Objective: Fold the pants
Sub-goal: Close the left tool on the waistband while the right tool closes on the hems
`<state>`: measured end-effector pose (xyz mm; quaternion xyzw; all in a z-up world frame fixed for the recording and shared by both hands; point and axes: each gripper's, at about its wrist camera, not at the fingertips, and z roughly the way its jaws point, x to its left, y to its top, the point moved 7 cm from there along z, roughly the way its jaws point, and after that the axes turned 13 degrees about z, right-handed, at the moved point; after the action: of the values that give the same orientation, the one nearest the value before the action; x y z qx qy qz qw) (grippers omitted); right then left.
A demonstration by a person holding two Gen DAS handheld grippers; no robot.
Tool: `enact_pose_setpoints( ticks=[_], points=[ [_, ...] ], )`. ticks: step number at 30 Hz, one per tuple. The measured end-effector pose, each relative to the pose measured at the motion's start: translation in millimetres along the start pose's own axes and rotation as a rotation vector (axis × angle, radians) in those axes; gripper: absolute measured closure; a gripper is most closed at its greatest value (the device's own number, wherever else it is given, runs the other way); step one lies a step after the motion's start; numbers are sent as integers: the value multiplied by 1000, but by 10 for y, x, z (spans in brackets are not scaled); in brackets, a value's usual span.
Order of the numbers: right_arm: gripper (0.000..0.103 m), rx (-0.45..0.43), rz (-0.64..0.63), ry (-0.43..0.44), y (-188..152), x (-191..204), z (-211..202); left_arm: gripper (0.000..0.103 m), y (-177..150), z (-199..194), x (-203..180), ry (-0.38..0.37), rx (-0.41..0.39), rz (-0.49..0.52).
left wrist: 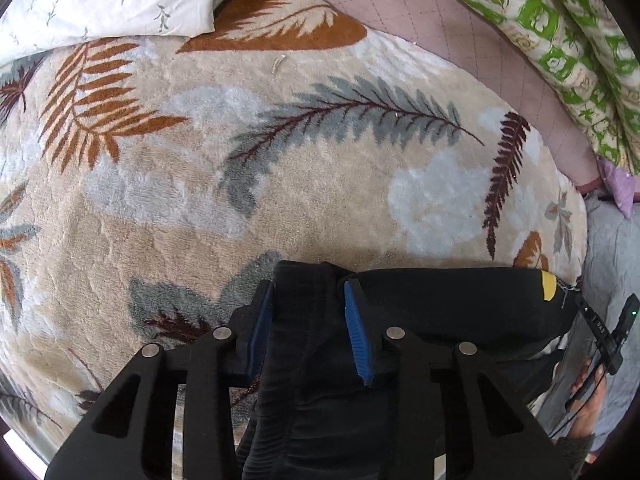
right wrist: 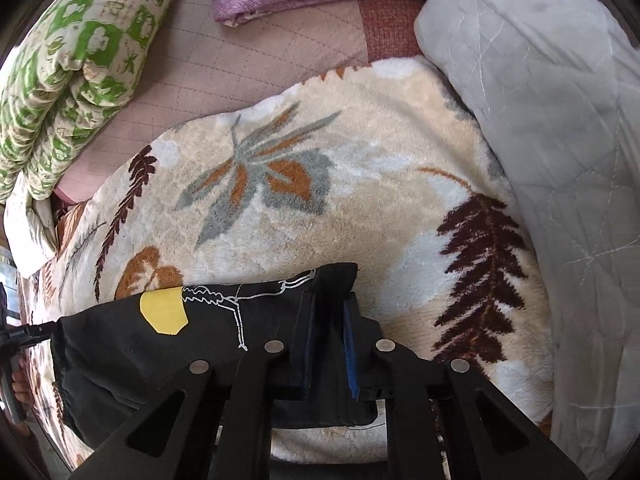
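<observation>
Pants (left wrist: 440, 304) bunched, lifted over leaf-print blanket (left wrist: 280, 184). Left gripper (left wrist: 308, 320) and right gripper (right wrist: 328, 336) each clamped on black cloth. Fold barely begun; laying flat and doubling over left.

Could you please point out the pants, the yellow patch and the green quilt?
pants (right wrist: 120, 344), right wrist view, black cloth left of the gripper
yellow patch (right wrist: 164, 312), right wrist view, its middle
green quilt (left wrist: 560, 28), left wrist view, patterned top fold
</observation>
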<state>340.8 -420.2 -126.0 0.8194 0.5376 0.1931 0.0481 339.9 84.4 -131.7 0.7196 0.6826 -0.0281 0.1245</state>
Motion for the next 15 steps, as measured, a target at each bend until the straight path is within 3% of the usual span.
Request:
enact_pose_setpoints(
  ticks=[6,11,14,15],
  points=[
    [91,11,-54,-38,-35,1,-37,71,-19,13,-35,-5,24,34],
    [84,30,-33,-35,-14,-34,61,58,-18,87,-114,15,67,81],
    [80,42,-23,-43,4,-49,153,58,19,71,-149,34,52,93],
    [80,45,-23,-42,11,-47,181,66,44,46,-175,48,36,104]
  ],
)
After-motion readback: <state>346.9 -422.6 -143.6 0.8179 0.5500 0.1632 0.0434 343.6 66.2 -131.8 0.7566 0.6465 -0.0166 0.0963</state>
